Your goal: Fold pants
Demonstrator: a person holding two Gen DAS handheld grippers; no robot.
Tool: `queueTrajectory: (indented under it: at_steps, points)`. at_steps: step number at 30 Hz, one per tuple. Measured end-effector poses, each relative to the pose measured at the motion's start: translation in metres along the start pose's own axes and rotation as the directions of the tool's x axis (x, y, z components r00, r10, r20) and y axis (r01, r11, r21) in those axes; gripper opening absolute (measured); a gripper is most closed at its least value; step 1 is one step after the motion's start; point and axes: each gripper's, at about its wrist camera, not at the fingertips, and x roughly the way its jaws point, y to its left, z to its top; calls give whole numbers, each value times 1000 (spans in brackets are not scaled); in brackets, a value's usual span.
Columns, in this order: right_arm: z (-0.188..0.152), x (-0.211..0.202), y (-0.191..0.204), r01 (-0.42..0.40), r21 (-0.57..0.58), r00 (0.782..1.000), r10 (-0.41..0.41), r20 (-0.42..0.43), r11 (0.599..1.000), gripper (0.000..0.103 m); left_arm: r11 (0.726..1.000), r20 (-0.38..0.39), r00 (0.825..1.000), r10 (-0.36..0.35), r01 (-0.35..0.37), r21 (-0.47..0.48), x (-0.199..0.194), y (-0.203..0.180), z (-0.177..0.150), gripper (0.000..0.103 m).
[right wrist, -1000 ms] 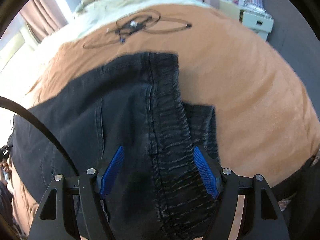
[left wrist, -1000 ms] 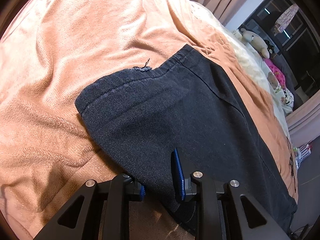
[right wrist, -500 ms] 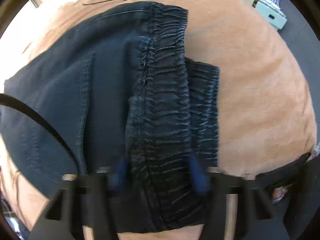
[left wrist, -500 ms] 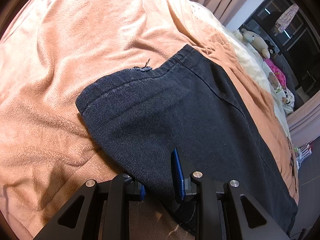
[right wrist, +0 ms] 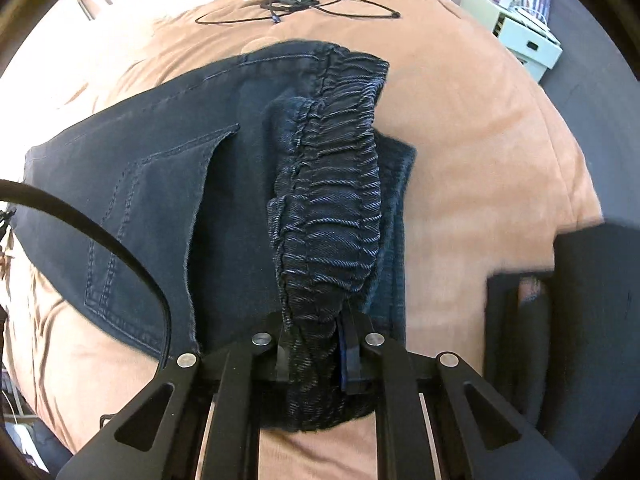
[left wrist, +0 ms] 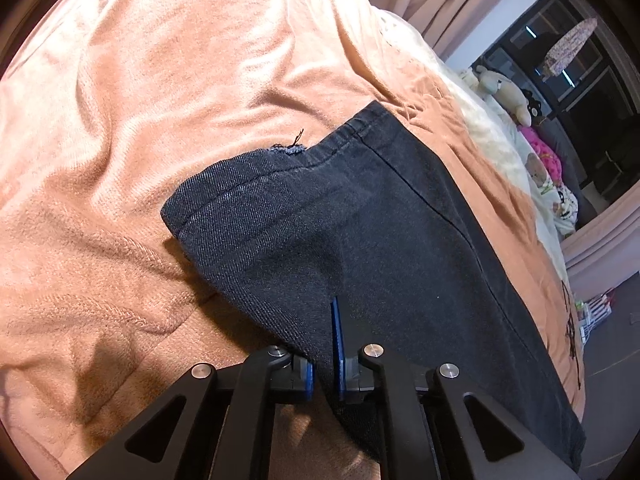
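Pants (left wrist: pixel 384 232) of dark denim lay stretched across an orange blanket (left wrist: pixel 160 100) on a bed, the leg hem toward the near end in the left wrist view and the elastic waistband (right wrist: pixel 332 184) bunched up in the right wrist view. The left gripper (left wrist: pixel 322 364) had its two blue-padded fingers nearly together, pinching the edge of the leg fabric low in the frame, with the cloth rising slightly off the blanket beside it. The right gripper (right wrist: pixel 316 352) was clamped on the gathered waistband, which stood up in a ridge between its fingers while the seat of the pants, with a back pocket (right wrist: pixel 152 216) showing, lay flat to the left. A loose thread (left wrist: pixel 298 136) stuck up from the frayed hem. Beyond the waistband a tangle of black cable (right wrist: pixel 296 0) rested on the blanket, well apart from the pants. Stuffed toys (left wrist: pixel 504 88) sat at the far end of the bed, and a pale box (right wrist: pixel 520 36) stood on the floor beside it.
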Motion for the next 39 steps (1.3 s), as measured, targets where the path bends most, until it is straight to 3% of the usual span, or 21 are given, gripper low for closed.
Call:
queueTrajectory:
  at_steps: [5, 8, 12, 16, 22, 26, 30, 31, 33, 34, 39]
  points:
    - [-49, 34, -7, -38, 83, 998, 33, 51, 996, 12, 1000, 4, 1000, 0, 0, 9, 0, 1, 1, 7]
    - [-65, 44, -15, -18, 152, 993, -1, 120, 988, 39, 1000, 35, 999, -3, 2, 20, -7, -5, 4, 5]
    - [-86, 34, -26, -67, 224, 978, 19, 208, 972, 55, 1000, 70, 997, -13, 12, 10, -18, -12, 7, 4]
    - [-119, 29, -28, -240, 294, 939, 144, 312, 925, 67, 1000, 82, 996, -16, 16, 4, -25, -17, 9, 4]
    - [-160, 79, -29, -472, 410, 868, 330, 370, 781, 68, 1000, 88, 996, -17, 16, 7, -30, -21, 11, 4]
    - [-151, 108, -20, -523, 452, 841, 351, 412, 723, 68, 1000, 97, 995, -20, 19, 13, -32, -22, 11, 4]
    - [-120, 124, -19, -539, 462, 825, 330, 459, 704, 68, 1000, 108, 994, -23, 21, 20, -39, -23, 9, 4]
    - [-113, 133, -16, -543, 463, 820, 326, 470, 700, 66, 1000, 110, 994, -24, 22, 20, -41, -24, 9, 4]
    - [-103, 124, -11, -534, 470, 827, 321, 461, 703, 20, 999, 114, 993, -34, 32, 18, -46, -24, 10, 4]
    - [-102, 123, -9, -532, 472, 830, 324, 454, 703, 10, 999, 116, 993, -34, 32, 19, -49, -24, 10, 4]
    - [-114, 80, 3, -582, 413, 776, 327, 540, 700, 5, 999, 123, 992, -41, 42, -1, -70, -28, 7, 4]
